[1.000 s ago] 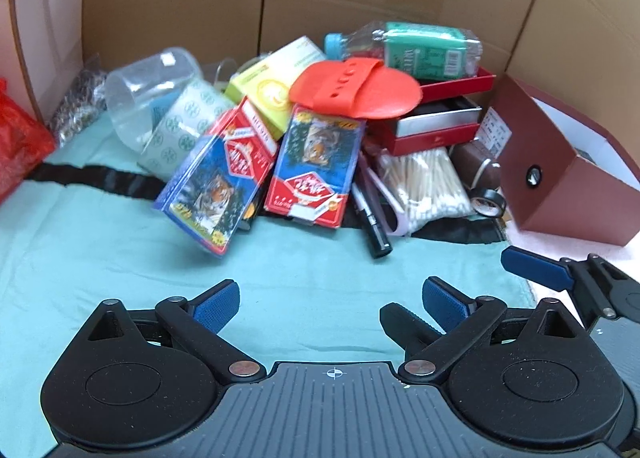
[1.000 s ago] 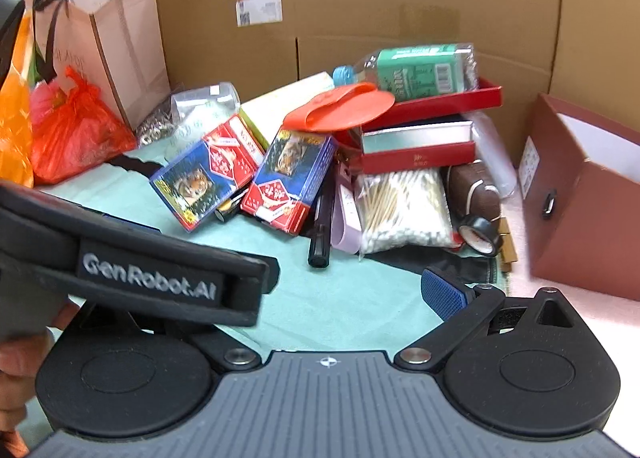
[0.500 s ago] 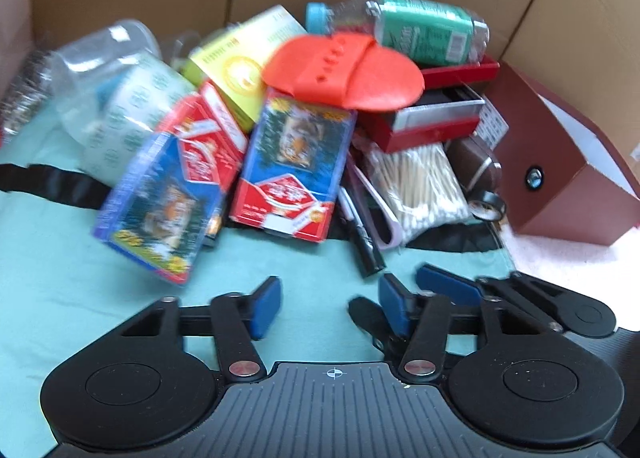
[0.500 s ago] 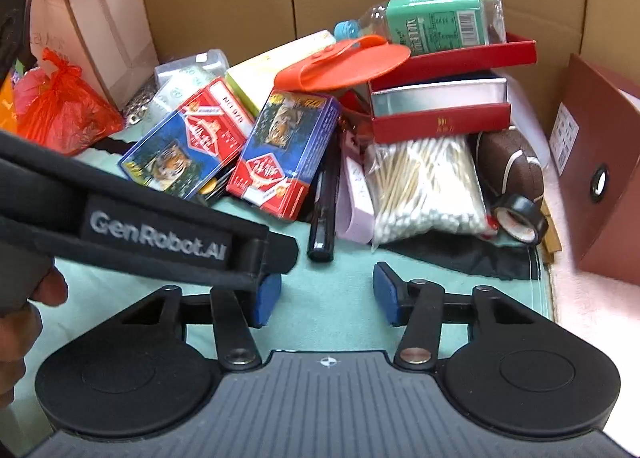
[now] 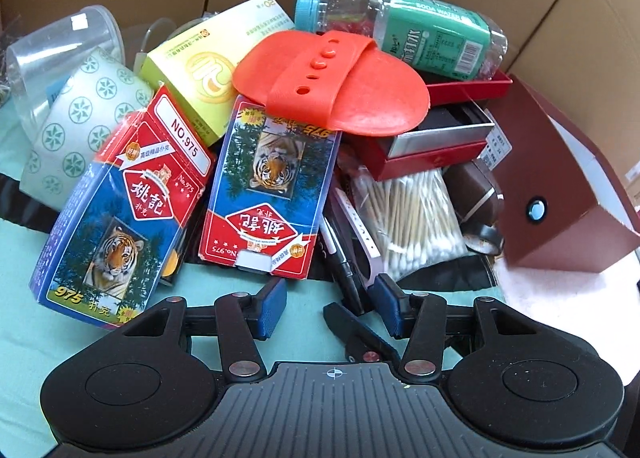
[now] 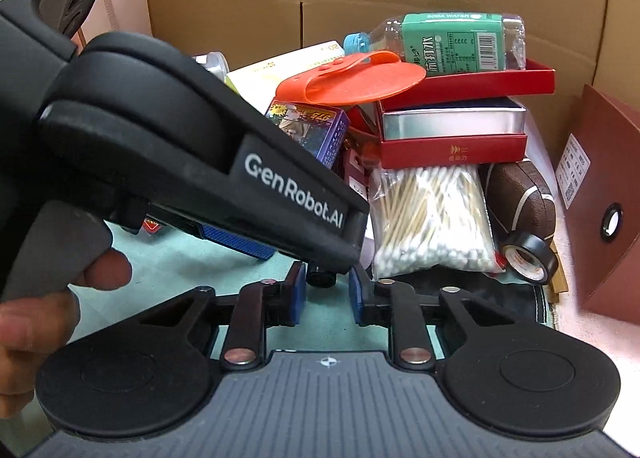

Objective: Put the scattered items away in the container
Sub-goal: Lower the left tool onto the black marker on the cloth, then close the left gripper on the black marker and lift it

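Teal cloth (image 5: 248,298) covers the bottom of the left wrist view, and the scattered pile lies across the middle: two tiger card boxes (image 5: 120,214), an orange silicone mitt (image 5: 336,86), a soda water bottle (image 5: 420,34) and a bag of cotton swabs (image 5: 412,218). The maroon container (image 5: 560,198) stands at the right edge, beside the pile.

The left gripper (image 5: 328,306) has just narrowed to a half spread and eased slightly apart; only cloth lies between its pads. The right gripper (image 6: 326,290) has just been closing to a narrow gap. A black marker (image 6: 322,278) ends at its tips, but the left gripper's body hides part of it, so whether the pads press on it cannot be told.
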Action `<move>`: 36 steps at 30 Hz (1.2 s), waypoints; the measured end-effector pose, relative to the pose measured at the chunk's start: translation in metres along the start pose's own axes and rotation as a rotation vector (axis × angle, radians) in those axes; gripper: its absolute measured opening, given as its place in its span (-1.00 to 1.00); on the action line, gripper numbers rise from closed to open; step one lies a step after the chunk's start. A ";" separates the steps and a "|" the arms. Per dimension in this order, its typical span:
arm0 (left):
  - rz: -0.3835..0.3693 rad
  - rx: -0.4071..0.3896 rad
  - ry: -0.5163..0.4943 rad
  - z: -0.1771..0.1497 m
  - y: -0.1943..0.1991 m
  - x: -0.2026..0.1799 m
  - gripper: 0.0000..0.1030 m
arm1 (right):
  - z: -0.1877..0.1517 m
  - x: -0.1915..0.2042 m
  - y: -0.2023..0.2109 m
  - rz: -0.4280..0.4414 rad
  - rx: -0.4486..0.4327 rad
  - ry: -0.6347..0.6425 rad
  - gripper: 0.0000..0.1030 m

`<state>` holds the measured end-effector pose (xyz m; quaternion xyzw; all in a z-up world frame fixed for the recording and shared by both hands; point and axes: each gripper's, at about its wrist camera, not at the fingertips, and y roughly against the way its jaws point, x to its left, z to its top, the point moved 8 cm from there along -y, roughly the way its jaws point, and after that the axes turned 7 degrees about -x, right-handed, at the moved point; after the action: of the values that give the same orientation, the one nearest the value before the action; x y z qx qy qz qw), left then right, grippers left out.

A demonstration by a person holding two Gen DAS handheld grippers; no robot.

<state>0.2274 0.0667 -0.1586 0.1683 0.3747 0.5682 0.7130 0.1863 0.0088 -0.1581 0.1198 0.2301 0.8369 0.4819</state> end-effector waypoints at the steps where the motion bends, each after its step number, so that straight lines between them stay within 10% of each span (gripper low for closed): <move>1: 0.002 -0.001 0.002 0.000 0.000 0.000 0.21 | -0.001 0.001 0.001 -0.003 0.002 0.004 -0.51; 11: 0.026 0.005 0.031 0.001 -0.001 0.000 0.09 | -0.004 0.006 0.007 -0.003 0.001 -0.003 -0.62; 15: 0.013 0.016 0.010 -0.002 0.000 -0.006 -0.68 | -0.006 0.007 0.010 0.005 0.010 -0.004 -0.66; 17: 0.009 0.022 0.001 -0.005 0.004 -0.011 -0.76 | -0.009 0.010 0.016 0.009 0.016 0.007 -0.66; 36: -0.022 0.071 -0.017 -0.085 0.066 -0.056 -0.73 | -0.064 0.012 0.114 0.084 0.090 -0.046 -0.67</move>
<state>0.1169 0.0179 -0.1515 0.1942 0.3906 0.5454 0.7158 0.0675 -0.0473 -0.1564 0.1700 0.2512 0.8423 0.4455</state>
